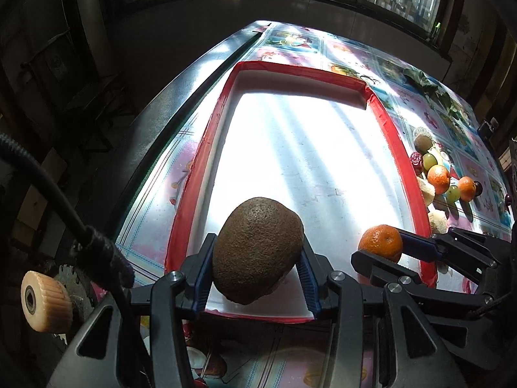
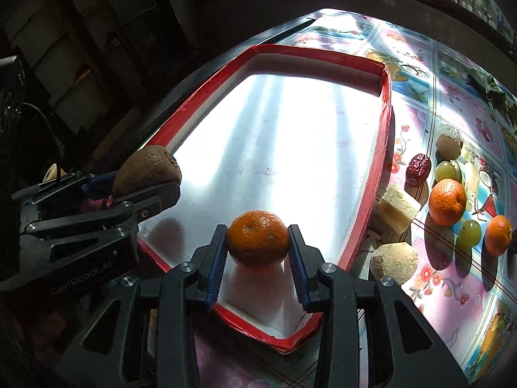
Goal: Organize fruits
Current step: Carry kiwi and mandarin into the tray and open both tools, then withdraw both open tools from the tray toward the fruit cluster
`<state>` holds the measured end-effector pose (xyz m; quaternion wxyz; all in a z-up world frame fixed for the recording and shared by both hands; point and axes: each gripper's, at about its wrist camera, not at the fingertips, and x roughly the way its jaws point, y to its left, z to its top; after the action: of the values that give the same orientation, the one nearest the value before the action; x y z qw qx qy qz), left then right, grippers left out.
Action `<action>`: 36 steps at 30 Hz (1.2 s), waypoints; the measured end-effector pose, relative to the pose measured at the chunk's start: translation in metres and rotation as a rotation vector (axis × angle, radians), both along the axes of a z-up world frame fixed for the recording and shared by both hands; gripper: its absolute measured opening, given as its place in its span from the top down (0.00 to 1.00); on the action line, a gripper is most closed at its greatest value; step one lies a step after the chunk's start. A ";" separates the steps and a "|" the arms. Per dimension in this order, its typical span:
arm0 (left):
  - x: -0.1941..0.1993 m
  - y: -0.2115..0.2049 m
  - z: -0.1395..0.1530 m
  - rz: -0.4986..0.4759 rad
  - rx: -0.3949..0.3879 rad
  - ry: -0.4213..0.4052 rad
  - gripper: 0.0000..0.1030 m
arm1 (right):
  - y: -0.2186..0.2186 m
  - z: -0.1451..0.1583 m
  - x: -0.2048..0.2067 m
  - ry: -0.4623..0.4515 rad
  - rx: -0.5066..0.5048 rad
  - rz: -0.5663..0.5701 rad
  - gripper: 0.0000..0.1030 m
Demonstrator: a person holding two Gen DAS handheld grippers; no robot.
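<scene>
My left gripper (image 1: pixel 257 258) is shut on a brown kiwi (image 1: pixel 257 249), held over the near end of a red-rimmed white tray (image 1: pixel 206 139). My right gripper (image 2: pixel 258 252) is shut on a small orange (image 2: pixel 258 237), also over the tray's near end (image 2: pixel 384 123). Each gripper shows in the other's view: the right one with its orange (image 1: pixel 381 242), the left one with its kiwi (image 2: pixel 147 168). The tray's white floor holds no fruit.
On the flowered tablecloth right of the tray lie loose fruits: two oranges (image 2: pixel 447 202), green grapes (image 2: pixel 468 232), a red date (image 2: pixel 418 169), another kiwi (image 2: pixel 447 147) and pale peeled chunks (image 2: pixel 394 207). The table's dark left edge (image 1: pixel 181 103) runs beside the tray.
</scene>
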<state>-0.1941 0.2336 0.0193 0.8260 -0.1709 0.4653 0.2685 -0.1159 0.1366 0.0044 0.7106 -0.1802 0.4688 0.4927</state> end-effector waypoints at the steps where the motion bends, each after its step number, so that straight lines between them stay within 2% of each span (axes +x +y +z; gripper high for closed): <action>1: 0.000 0.000 -0.003 0.000 -0.003 0.008 0.54 | 0.001 0.000 -0.001 -0.003 0.001 0.001 0.62; 6: -0.002 -0.001 -0.008 0.009 -0.011 0.025 0.53 | 0.002 -0.001 0.000 0.002 -0.011 0.008 0.60; 10: -0.004 -0.004 -0.002 0.015 0.005 0.022 0.52 | 0.000 0.003 0.002 -0.004 0.003 0.009 0.50; 12: -0.008 -0.006 0.008 0.020 0.020 0.000 0.51 | -0.004 0.008 0.000 -0.004 0.018 0.006 0.49; 14: -0.011 -0.010 0.020 0.018 0.033 -0.030 0.47 | -0.012 0.015 0.000 -0.011 0.034 -0.002 0.49; 15: -0.013 -0.013 0.026 0.019 0.043 -0.045 0.42 | -0.017 0.018 0.001 -0.011 0.042 -0.011 0.49; 16: -0.014 -0.017 0.032 0.017 0.054 -0.058 0.39 | -0.024 0.022 0.003 -0.008 0.054 -0.023 0.49; 24: -0.012 -0.053 0.054 -0.043 0.071 -0.106 0.38 | -0.103 0.049 0.017 -0.007 0.152 -0.167 0.47; 29: -0.003 -0.084 0.058 -0.093 0.076 -0.107 0.37 | -0.155 0.049 0.030 -0.007 0.152 -0.276 0.46; 36: 0.008 -0.120 0.066 -0.103 0.121 -0.110 0.34 | -0.212 0.043 0.042 0.000 0.153 -0.385 0.45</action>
<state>-0.1860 0.1135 0.0853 0.8719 -0.1109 0.4102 0.2434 -0.0738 -0.0752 0.0476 0.8033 -0.0330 0.4557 0.3820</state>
